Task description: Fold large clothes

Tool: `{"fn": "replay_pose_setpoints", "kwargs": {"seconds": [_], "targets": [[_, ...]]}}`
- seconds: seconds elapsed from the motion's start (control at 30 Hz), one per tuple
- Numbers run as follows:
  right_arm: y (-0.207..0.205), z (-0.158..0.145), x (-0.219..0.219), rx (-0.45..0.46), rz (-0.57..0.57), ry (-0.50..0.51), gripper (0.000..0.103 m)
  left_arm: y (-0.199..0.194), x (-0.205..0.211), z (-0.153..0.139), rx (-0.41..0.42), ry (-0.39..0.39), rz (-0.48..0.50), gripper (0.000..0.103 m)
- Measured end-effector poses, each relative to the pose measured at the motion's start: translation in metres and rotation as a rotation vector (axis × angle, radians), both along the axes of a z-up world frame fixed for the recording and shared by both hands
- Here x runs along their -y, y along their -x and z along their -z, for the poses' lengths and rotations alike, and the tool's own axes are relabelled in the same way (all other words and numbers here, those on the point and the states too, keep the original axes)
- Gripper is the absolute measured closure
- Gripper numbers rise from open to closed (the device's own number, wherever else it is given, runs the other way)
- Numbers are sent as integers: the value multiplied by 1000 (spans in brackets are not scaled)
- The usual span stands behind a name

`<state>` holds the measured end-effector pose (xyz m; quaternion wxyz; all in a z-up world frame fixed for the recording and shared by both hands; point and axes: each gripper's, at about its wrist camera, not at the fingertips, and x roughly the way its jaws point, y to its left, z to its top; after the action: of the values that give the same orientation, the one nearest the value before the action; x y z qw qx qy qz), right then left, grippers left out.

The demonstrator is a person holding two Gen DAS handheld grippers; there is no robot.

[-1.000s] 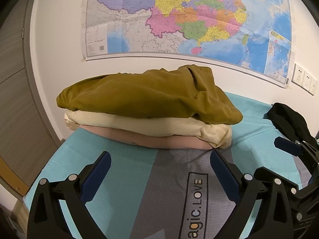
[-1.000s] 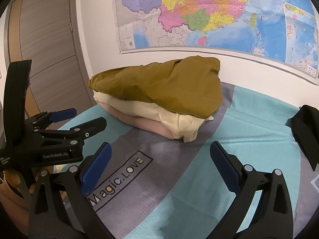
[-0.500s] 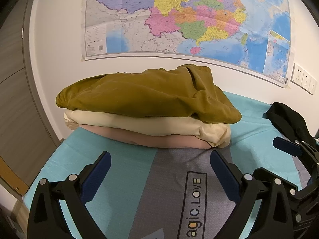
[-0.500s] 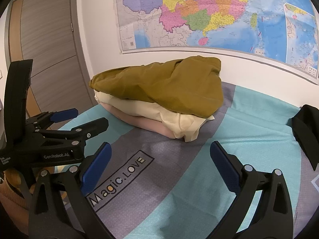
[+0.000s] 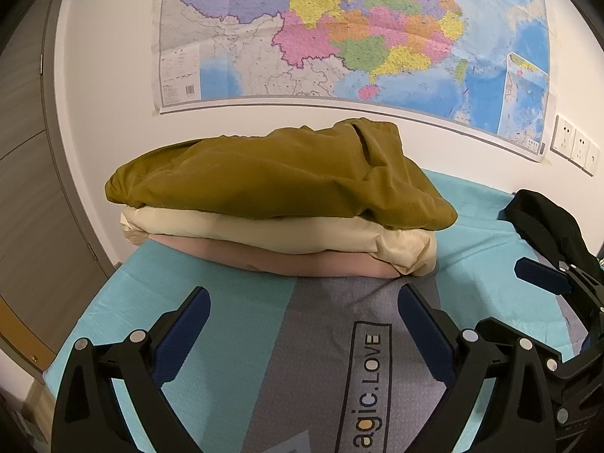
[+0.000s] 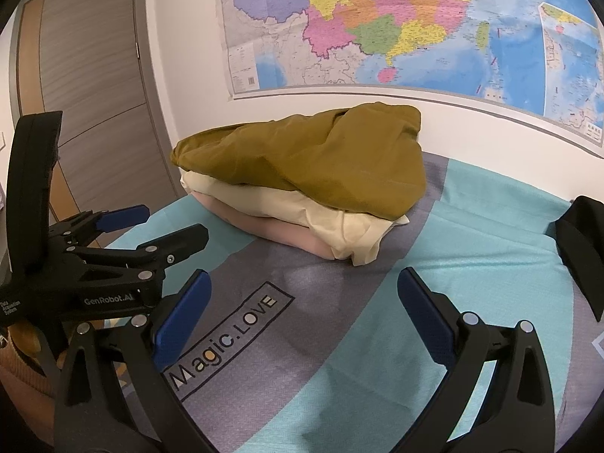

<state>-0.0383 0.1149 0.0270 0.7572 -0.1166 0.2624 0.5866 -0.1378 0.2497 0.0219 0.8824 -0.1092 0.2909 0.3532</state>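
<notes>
Both the left gripper (image 5: 302, 324) and right gripper (image 6: 302, 309) hover with jaws open and empty, facing the folded stack (image 5: 279, 204), likely free for the black garment (image 5: 547, 219) on the right.

The olive-mustard garment (image 5: 271, 185) tops a stack, with a cream garment (image 5: 287, 232) under it and a pale pink garment (image 5: 302, 264) at the bottom, near the far edge of the bed cover (image 5: 234, 313). That cover is turquoise with a grey band bearing "Magic.LOVE" lettering (image 6: 226, 334) in a dark outlined box. A black garment (image 5: 543, 219) lies at the cover's right edge. The wall map (image 5: 358, 34) shows pink, yellow, green, orange and purple regions on blue sea. Both grippers are black with blue finger pads (image 6: 183, 315).
</notes>
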Motion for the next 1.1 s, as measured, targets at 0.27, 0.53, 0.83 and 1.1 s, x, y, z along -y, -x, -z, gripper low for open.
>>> {"fn": "replay_pose_setpoints", "kwargs": {"seconds": [0.27,0.53,0.83,1.1], "targets": [[0,1,0,-7,2,0,6,0,0,1,-5,1,-2,7],[0,1,0,-9,3,0,6,0,0,2,-9,5,0,7],[0,1,1,-11,3,0,6,0,-1,3,-12,5,2,7],[0,2,1,-9,5,-1,6,0,-1,2,-15,6,3,7]]}}
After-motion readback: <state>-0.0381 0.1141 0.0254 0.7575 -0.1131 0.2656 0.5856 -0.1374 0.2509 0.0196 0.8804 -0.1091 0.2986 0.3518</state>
